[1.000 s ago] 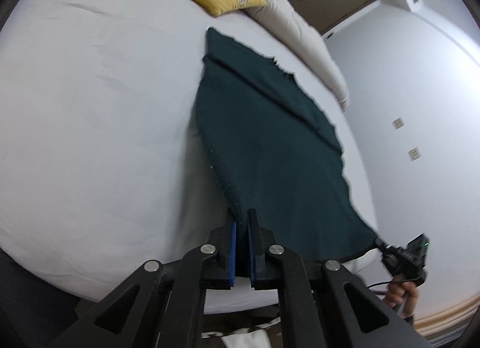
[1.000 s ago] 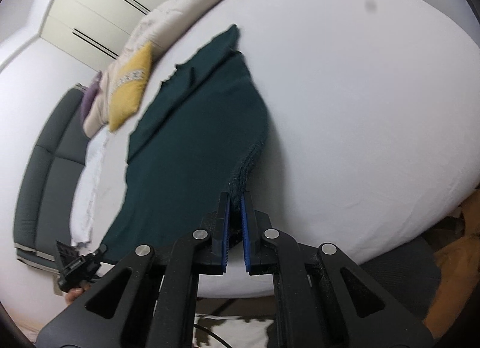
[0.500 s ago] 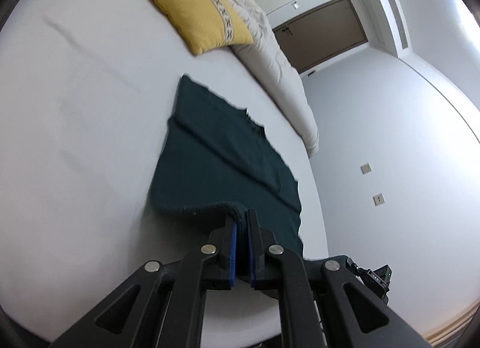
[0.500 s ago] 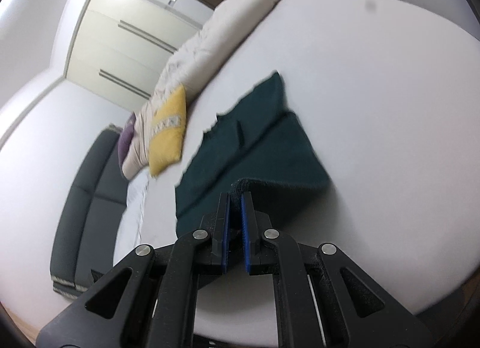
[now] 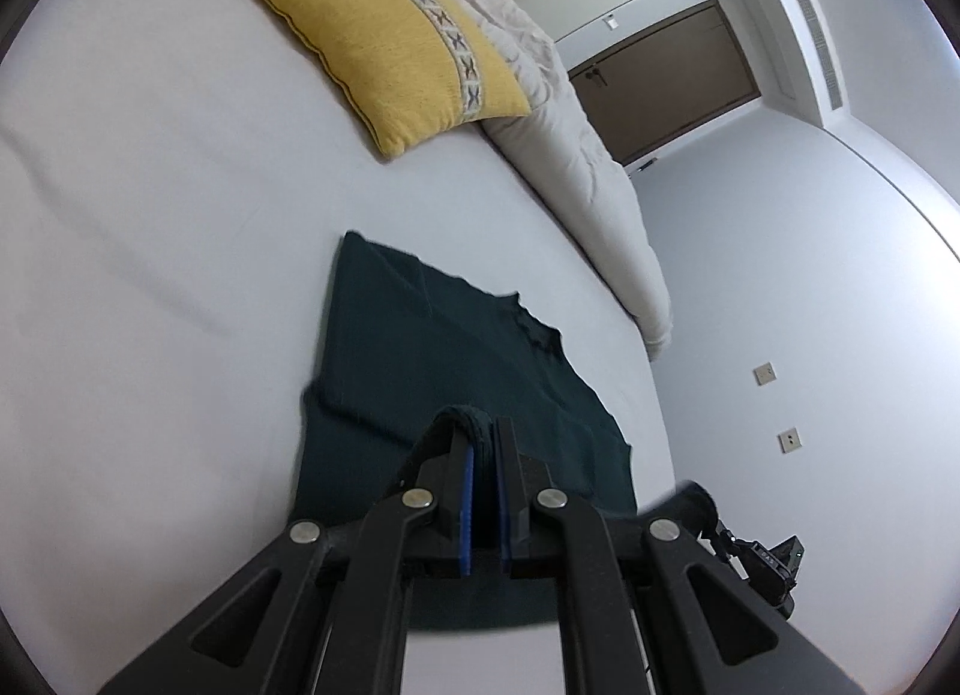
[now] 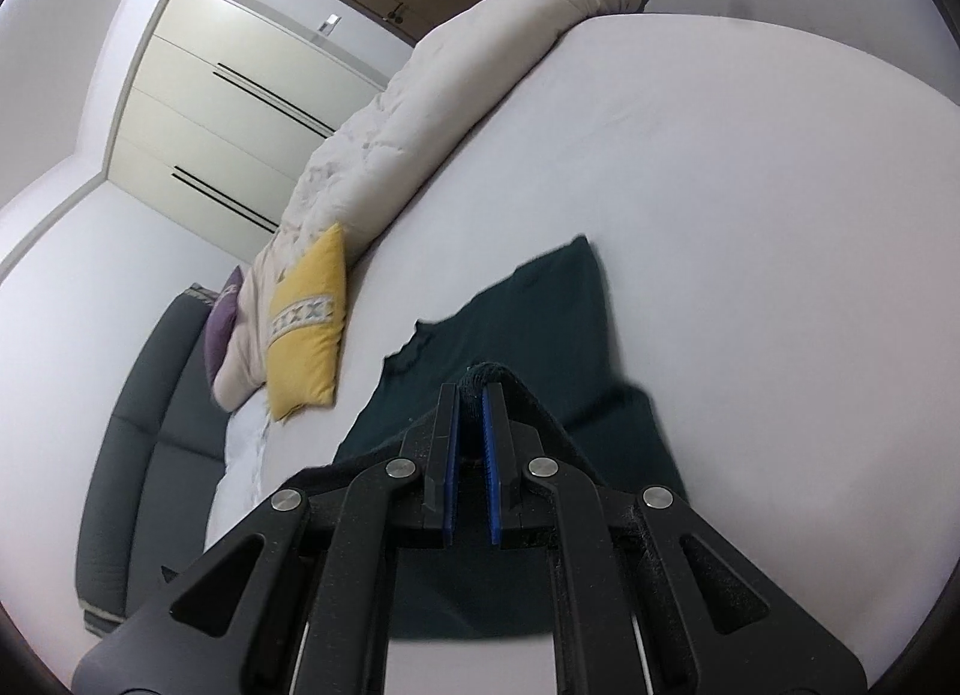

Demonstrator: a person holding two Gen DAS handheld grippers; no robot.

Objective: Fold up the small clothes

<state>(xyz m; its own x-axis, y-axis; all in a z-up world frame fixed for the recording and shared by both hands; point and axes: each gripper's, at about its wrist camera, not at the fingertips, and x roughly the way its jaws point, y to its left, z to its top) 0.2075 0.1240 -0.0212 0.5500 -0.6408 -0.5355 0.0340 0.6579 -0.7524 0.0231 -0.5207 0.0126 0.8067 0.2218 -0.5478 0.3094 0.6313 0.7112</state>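
Now | step: mid-fold, near hem raised over the dark green garment (image 5: 444, 347) lying on the bed (image 5: 150, 215) | left tool (image 5: 485, 443) and right tool (image 6: 471, 395) each pinch a hem corner | next: likely lower hem onto far edge, aligned, then release.

Ahead of both tongs, past the dark green garment (image 5: 444, 359), the white bed sheet (image 5: 150, 275) lies bare and open. Farther ahead, a yellow cushion (image 5: 390, 53) and a rolled beige duvet (image 6: 420, 119) close off the far edge. Right of the right tongs (image 6: 471, 437), the sheet runs unobstructed.
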